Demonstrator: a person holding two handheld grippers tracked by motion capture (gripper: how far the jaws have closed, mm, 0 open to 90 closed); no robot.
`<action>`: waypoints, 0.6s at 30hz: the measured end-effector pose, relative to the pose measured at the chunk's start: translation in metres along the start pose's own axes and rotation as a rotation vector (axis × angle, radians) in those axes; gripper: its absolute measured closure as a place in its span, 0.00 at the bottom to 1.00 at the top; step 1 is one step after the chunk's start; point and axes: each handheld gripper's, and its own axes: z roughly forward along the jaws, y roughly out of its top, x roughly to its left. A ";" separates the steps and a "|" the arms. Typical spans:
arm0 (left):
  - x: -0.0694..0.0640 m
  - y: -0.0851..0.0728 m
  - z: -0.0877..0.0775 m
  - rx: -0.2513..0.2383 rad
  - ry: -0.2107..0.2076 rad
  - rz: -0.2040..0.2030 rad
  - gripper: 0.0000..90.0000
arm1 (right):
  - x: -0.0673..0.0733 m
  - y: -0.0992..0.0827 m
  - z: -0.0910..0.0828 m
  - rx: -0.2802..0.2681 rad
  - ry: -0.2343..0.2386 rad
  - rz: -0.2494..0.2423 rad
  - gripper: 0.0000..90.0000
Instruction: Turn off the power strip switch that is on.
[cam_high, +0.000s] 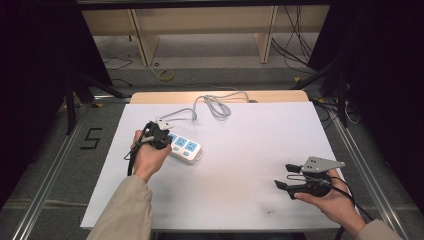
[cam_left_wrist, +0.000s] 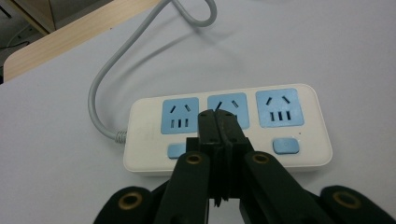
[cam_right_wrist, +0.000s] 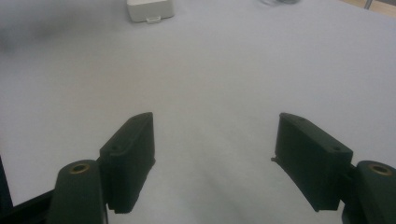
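From above, my left claw (cam_high: 161, 134) hovers over the power strip (cam_high: 184, 147); my right claw (cam_high: 286, 176) waits well apart. Along my left claw (cam_left_wrist: 217, 120), jaws together, tips meet the middle socket (cam_left_wrist: 228, 108); pressing crooked could skid the strip. My right claw (cam_right_wrist: 215, 154) gapes, holding nothing, above the bare surface (cam_right_wrist: 224, 70).

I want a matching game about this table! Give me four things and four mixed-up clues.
Things:
1. left gripper
2. right gripper
3. power strip
4. grey cable

Clues:
A. white with blue sockets
B. jaws wide apart over bare table
C. loops toward the far edge of the table
D. jaws shut, tips over the middle socket

Pairs: 1-D, 2-B, 3-A, 4-C
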 end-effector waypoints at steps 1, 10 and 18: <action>0.000 0.000 0.000 0.001 -0.001 0.001 1.00 | 0.000 0.000 0.000 0.001 0.001 0.002 0.32; 0.003 0.004 0.005 0.011 0.003 -0.003 1.00 | 0.000 -0.001 -0.001 -0.001 -0.003 0.000 0.32; 0.004 0.006 0.009 0.014 -0.001 -0.008 1.00 | 0.000 -0.001 -0.002 0.000 -0.004 0.000 0.32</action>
